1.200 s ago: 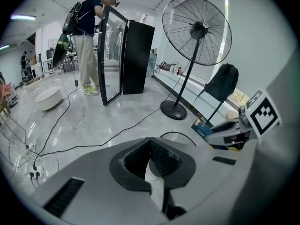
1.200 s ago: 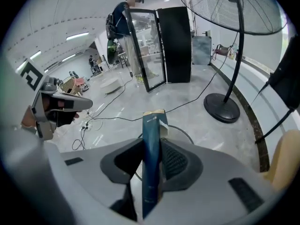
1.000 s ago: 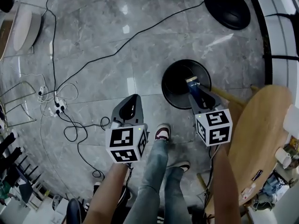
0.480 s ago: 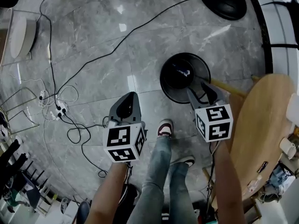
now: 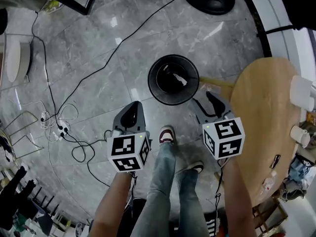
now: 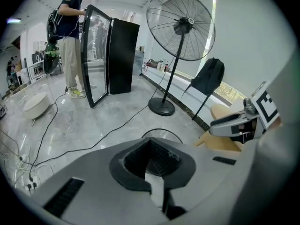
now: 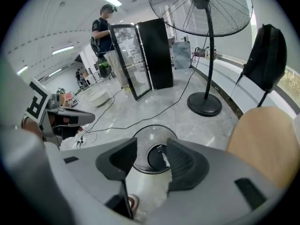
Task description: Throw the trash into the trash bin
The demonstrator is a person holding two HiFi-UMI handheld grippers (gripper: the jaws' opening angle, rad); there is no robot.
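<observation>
Head view: the trash lies inside the black trash bin on the floor. Left gripper view: the left gripper has its jaws together, with nothing held. Right gripper view: the right gripper has just been opening; its jaws stand apart and empty, and the bin shows between them.

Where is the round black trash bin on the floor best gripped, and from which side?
Best grip the round black trash bin by its thin top rim, from above, one jaw inside, one outside. It stands upright with an open mouth, and its body looks too wide to span.
</observation>
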